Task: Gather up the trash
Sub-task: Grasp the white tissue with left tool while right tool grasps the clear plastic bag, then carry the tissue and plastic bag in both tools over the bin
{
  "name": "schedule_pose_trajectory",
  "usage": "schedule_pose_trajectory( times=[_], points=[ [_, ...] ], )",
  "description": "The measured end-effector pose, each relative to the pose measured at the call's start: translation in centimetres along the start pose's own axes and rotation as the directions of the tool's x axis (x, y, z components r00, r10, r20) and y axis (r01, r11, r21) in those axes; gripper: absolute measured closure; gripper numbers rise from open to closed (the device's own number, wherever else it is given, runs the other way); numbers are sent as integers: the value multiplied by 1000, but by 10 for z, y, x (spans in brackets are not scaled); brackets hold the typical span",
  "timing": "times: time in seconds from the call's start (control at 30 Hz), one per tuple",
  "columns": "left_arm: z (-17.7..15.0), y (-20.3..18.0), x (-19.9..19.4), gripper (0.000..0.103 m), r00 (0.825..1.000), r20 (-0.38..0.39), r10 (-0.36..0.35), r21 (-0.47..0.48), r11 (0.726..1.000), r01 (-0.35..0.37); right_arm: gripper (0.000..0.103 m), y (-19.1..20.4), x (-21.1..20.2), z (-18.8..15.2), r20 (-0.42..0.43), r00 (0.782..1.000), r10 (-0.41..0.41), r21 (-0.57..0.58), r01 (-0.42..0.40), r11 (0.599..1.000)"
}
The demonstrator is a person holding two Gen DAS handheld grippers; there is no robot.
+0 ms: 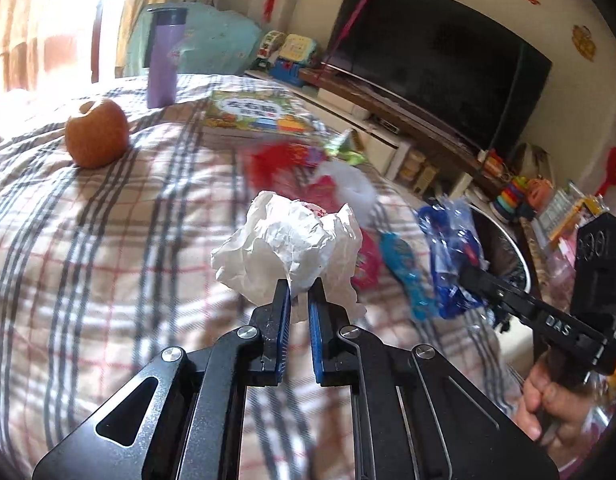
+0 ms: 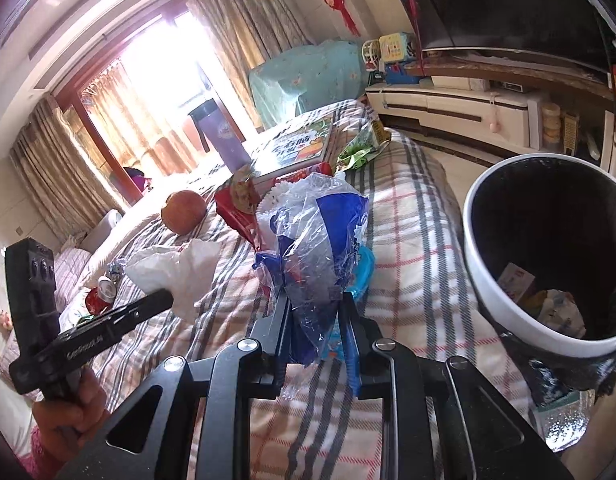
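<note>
While both grips are thin | left gripper (image 1: 298,292) is pinching crumpled tissue (image 1: 288,244) | right gripper (image 2: 314,312) is clamping blue plastic bag (image 2: 316,236) | either is risking slipping before bin (image 2: 484,280) beside bed edge (image 2: 440,200)

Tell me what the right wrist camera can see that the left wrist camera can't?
Only the right wrist view looks into the trash bin, with scraps at its bottom. Only the left wrist view shows nearly the whole dark TV. Both show the apple, the purple bottle, the picture book, the crumpled white paper in the left gripper and the blue plastic wrapper in the right gripper.
</note>
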State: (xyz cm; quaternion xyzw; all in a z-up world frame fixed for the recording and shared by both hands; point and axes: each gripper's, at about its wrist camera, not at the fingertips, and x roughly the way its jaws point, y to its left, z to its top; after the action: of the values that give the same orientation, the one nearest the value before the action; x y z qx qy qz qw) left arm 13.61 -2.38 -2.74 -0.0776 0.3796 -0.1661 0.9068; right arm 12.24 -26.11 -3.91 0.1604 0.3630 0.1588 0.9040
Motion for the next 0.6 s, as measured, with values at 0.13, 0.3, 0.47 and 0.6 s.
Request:
schedule_pose_trajectory(
  times=[0.13,0.3,0.47,0.6],
  points=[
    [-6,-16,0,95,1000,-15,-25,23,999,25,80,-6,-9,-2,11,1000,-16,8,16,1000],
    [-8,-38,2,95,998,-25,-53,57,997,55,80,-17,-24,-4,32,999,-39,28,38,999],
    [-8,-59,5,95,996,-39,-84,86,993,87,80,-31,-38,-5,53,996,-66,51,63,997],
    [-8,-76,7,95,994,-41,-100,109,989,104,80,-42,-47,-5,64,994,-87,70,82,994]
  ],
)
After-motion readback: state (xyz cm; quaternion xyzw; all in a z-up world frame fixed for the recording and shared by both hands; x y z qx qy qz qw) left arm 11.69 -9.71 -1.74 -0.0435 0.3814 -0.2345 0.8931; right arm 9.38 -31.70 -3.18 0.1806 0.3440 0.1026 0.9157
